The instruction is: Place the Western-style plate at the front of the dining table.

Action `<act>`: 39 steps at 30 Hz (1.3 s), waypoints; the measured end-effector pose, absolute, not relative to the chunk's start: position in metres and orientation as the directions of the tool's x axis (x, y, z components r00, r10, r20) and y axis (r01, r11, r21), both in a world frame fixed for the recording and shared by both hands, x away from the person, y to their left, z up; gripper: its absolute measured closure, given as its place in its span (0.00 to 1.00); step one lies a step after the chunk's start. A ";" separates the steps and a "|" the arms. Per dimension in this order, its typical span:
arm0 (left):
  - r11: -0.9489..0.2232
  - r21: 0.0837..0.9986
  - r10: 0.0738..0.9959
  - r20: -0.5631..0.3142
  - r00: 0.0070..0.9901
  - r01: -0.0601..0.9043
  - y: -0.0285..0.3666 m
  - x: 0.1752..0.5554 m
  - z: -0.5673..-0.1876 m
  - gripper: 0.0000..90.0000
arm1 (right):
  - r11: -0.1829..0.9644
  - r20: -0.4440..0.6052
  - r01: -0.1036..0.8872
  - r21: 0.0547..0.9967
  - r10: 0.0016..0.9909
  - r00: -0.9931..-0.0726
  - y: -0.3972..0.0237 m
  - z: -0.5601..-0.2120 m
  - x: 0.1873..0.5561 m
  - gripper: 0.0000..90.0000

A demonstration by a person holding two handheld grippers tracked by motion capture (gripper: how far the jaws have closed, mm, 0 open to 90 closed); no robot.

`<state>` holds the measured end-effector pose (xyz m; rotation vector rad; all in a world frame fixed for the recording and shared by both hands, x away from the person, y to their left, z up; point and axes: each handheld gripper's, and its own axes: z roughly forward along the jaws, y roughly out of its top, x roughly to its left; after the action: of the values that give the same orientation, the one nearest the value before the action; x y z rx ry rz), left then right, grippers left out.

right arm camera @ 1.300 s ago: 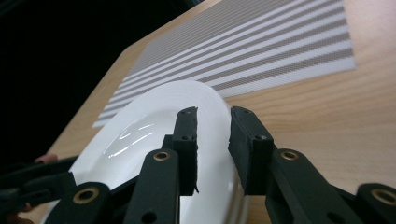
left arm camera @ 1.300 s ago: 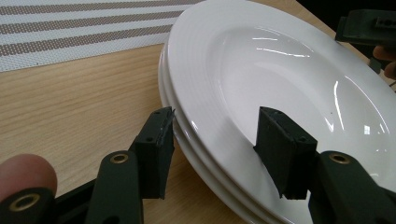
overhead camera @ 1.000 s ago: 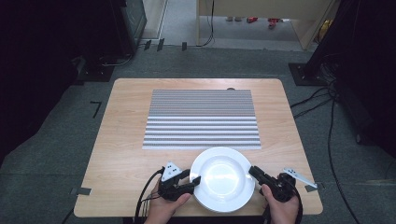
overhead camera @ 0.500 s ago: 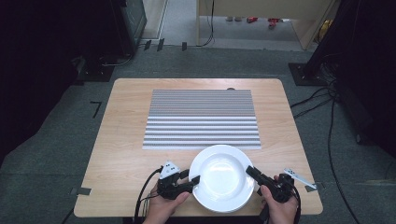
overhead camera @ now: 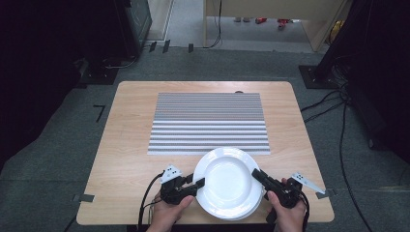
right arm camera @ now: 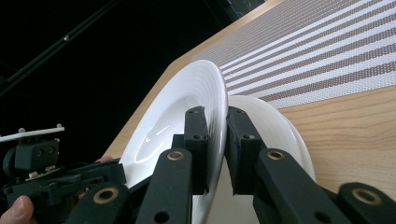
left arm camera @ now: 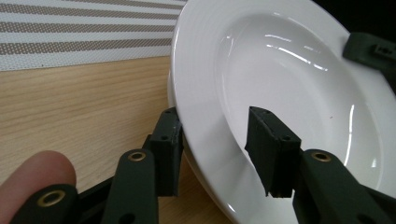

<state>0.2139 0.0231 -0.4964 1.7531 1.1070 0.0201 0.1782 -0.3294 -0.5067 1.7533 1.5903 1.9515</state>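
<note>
light wooden table (overhead camera: 125, 159) > striped grey woven placemat (overhead camera: 208, 123) > round white ceramic plate (overhead camera: 227, 181) at near edge, atop a second plate (stack) | right gripper (right arm camera: 215, 140) clamps rim | left gripper (left arm camera: 219, 140) jaws just been closing, rim between, gap remains | lift close

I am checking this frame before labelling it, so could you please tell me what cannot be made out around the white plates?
- How many plates lie under the top white ceramic plate: high view, it covers the lower plate's rim.
- Whether the left tongs press the rim: left gripper view, the inner pad hangs off the surface.
- The near edge of the wooden table: high view, hands cover it.
- A small dark thing behind the striped placemat: too small.
</note>
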 end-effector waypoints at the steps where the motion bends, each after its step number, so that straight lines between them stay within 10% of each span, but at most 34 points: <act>1: -0.058 0.748 0.676 -0.458 0.578 0.661 0.024 0.215 -0.497 0.64 | -0.467 0.693 0.545 0.696 0.634 -0.343 -0.329 -0.507 0.178 0.91; 39: 0.090 0.693 0.600 -0.611 0.516 0.716 0.043 0.230 -0.487 0.79 | -0.569 0.771 0.529 0.629 0.546 -0.329 -0.319 -0.496 0.198 0.95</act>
<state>0.2298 0.0431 -0.4867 1.5904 1.1562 -0.1231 0.1984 -0.3194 -0.4962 1.8128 1.4522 2.0973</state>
